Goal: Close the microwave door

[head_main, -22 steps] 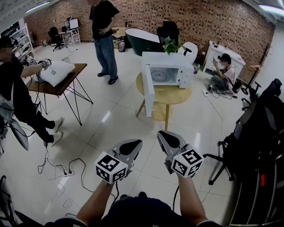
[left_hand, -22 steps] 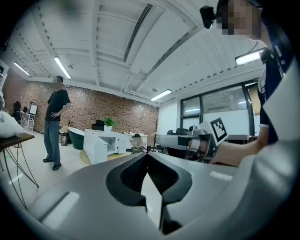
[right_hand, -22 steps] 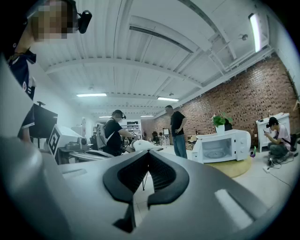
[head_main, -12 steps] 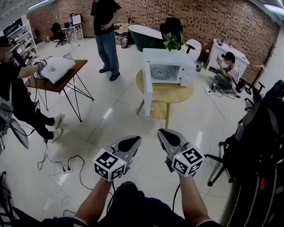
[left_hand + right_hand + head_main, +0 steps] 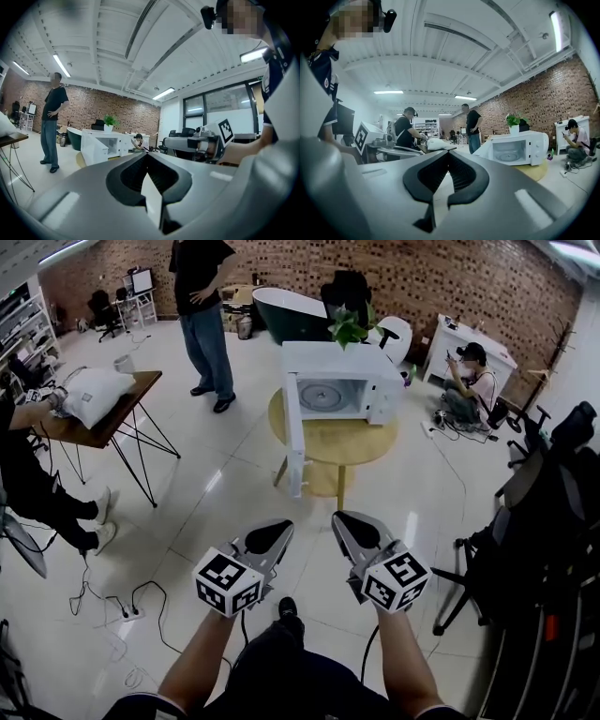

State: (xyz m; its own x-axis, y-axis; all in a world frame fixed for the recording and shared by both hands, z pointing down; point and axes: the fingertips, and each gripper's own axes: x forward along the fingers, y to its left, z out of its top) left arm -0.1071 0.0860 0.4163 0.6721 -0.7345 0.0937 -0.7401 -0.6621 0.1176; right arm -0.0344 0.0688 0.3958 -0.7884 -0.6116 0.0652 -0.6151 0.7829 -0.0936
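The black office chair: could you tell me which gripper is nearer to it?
Right. The right gripper hangs left of the black office chair; the left gripper sits farther left, beyond the right one.

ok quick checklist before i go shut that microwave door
1. Microwave door is open, swung out at the left of the opening: ok, it needs closing.
2. Nothing sticks out of the microwave; only the turntable shows inside: ok.
3. Left gripper and right gripper are empty, jaws together: ok.
4. Door within reach: not ok, open floor lies between the grippers and the round table.
5. Floor cables lie left of the path: ok.
6. Table steady under a push: cannot tell.
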